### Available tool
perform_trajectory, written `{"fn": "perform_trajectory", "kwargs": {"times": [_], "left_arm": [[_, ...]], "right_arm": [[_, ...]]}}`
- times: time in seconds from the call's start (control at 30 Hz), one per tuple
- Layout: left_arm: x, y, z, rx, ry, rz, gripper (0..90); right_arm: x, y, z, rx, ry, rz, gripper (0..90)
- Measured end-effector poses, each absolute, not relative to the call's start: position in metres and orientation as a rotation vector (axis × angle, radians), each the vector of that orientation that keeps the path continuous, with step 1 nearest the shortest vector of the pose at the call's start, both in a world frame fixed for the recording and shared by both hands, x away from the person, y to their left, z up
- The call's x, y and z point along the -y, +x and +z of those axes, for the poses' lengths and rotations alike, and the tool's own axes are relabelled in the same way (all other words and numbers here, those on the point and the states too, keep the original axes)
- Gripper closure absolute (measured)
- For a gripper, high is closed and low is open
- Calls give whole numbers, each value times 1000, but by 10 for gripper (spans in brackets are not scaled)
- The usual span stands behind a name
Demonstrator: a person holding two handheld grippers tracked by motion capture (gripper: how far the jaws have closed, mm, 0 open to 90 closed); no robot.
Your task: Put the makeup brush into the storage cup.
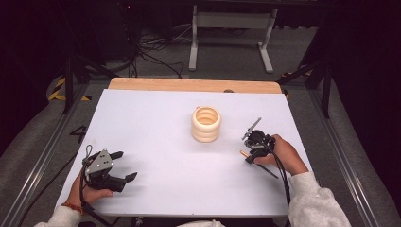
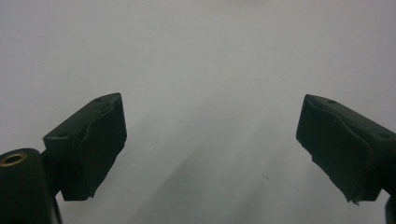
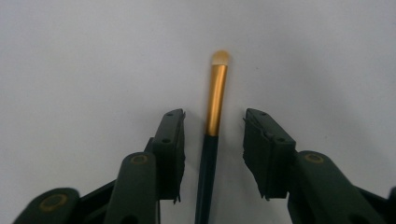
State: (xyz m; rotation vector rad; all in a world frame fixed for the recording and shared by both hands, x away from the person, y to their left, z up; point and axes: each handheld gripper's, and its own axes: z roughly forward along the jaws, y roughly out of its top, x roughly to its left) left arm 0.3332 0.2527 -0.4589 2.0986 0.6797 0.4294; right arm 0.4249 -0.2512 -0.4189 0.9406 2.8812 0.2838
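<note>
A slim brush (image 3: 216,98) with a dark handle, a gold ferrule and a small pale tip lies flat on the white table (image 1: 165,118). My right gripper (image 3: 215,116) points down over it, one jaw on each side of the handle. A gap shows on both sides, so the pads are off it. In the high view the right gripper (image 1: 253,146) is right of centre, with the brush handle (image 1: 268,170) sticking out under the hand. My left gripper (image 1: 125,165) rests at the front left, its jaws wide open with bare table between them (image 2: 210,126).
A cream ribbed cup (image 1: 206,124) stands upright near the table's middle, left of and a little beyond the right gripper. A wooden strip (image 1: 194,85) runs along the far edge. Metal rails (image 1: 42,156) flank the table, and cables lie on the floor beyond.
</note>
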Motion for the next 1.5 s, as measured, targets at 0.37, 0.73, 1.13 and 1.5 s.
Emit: {"fn": "perform_trajectory", "kwargs": {"times": [0.37, 0.73, 1.13, 1.5], "left_arm": [[-252, 334, -460, -676, 2113, 427, 96], [-253, 333, -460, -679, 2103, 425, 99], [-253, 333, -459, -681, 2099, 426, 99], [-253, 332, -459, -681, 2094, 422, 99]], "right_arm": [[245, 425, -418, -2927, 898, 243, 843], [242, 424, -417, -2933, 868, 209, 845], [253, 414, -396, -2866, 860, 361, 845], [258, 405, -365, -2784, 819, 499, 845]]}}
